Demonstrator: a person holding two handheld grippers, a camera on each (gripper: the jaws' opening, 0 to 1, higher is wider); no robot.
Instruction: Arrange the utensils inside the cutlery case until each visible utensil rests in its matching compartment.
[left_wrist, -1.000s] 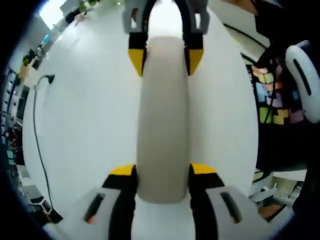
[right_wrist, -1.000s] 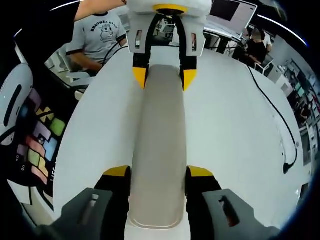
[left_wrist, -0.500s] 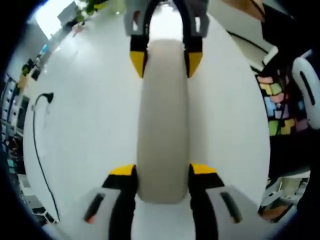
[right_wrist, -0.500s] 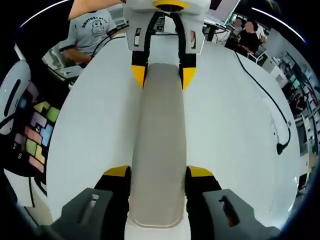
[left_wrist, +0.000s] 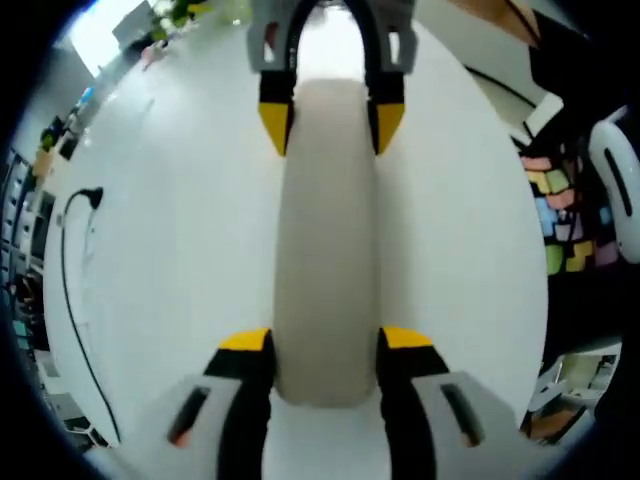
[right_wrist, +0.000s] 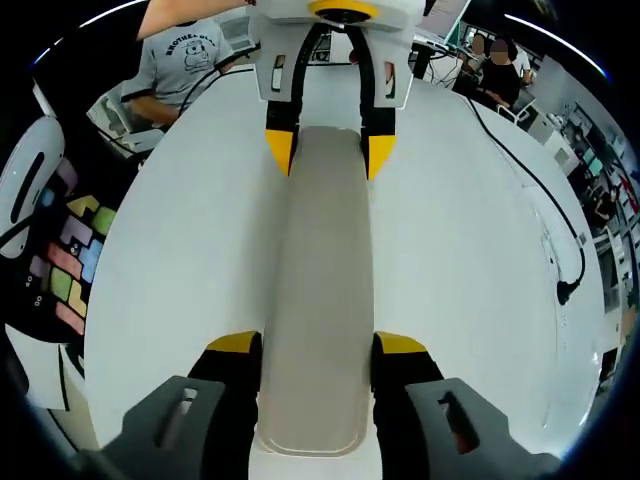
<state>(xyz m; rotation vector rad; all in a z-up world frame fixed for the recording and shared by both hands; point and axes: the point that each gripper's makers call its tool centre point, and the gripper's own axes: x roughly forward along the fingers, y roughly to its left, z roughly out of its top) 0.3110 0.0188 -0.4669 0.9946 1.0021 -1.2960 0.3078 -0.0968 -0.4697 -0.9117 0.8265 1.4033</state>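
A long beige cutlery case (left_wrist: 325, 230), closed and smooth on top, hangs over the white table (left_wrist: 170, 220) with a gripper at each end. My left gripper (left_wrist: 325, 340) is shut on the near end in the left gripper view, its yellow-tipped fingers (left_wrist: 245, 342) pressed to the sides. My right gripper (left_wrist: 325, 112) clamps the far end there. In the right gripper view the same case (right_wrist: 320, 280) runs from my right gripper (right_wrist: 315, 345) up to the left gripper (right_wrist: 327, 150). No utensils can be seen.
A black cable (left_wrist: 68, 270) trails along the table's edge, and shows again as a cable (right_wrist: 555, 230) in the right gripper view. A seated person in a grey T-shirt (right_wrist: 190, 65) is at the table's far end. Colourful patterned clothing (right_wrist: 70, 270) is close beside the table.
Both views have drifted a little over the table. The case stays clamped between the two grippers, and their hold is the same.
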